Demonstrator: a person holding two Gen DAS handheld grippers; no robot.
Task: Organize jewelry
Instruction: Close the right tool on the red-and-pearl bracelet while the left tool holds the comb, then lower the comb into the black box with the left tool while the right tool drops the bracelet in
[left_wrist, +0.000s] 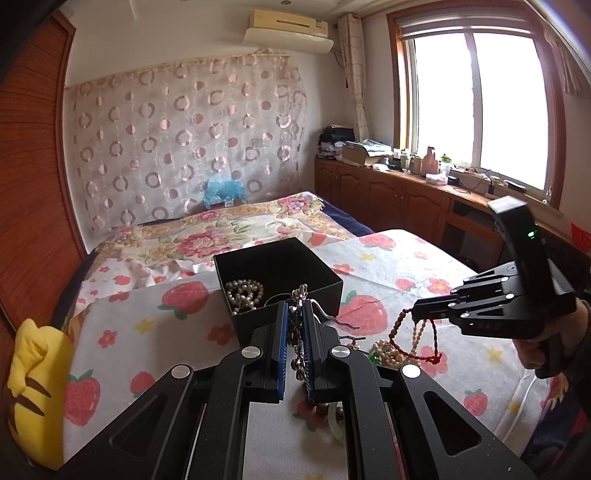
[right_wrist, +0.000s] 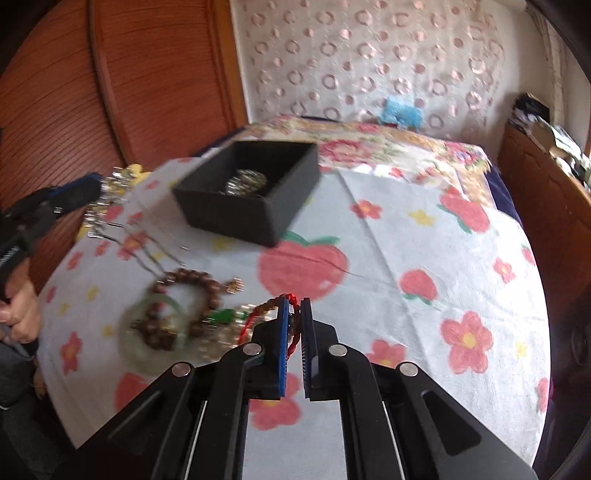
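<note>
Nearby, black box (left_wrist: 277, 280), wooden bracelet (right_wrist: 184, 306), yellow plush (left_wrist: 37, 384)

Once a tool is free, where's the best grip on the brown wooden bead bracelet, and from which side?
Take the brown wooden bead bracelet on its far arc, near the gold charm. That stretch lies flat on the strawberry-print cloth, while the near arc overlaps the pale green jade bangle. Come straight down from above, one finger inside the loop and one outside, pinching across the beads. The view is blurred, so this is tentative.

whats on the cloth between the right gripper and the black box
Bare strawberry-print cloth; the right wrist view shows nothing between the right gripper and the black box.
</note>
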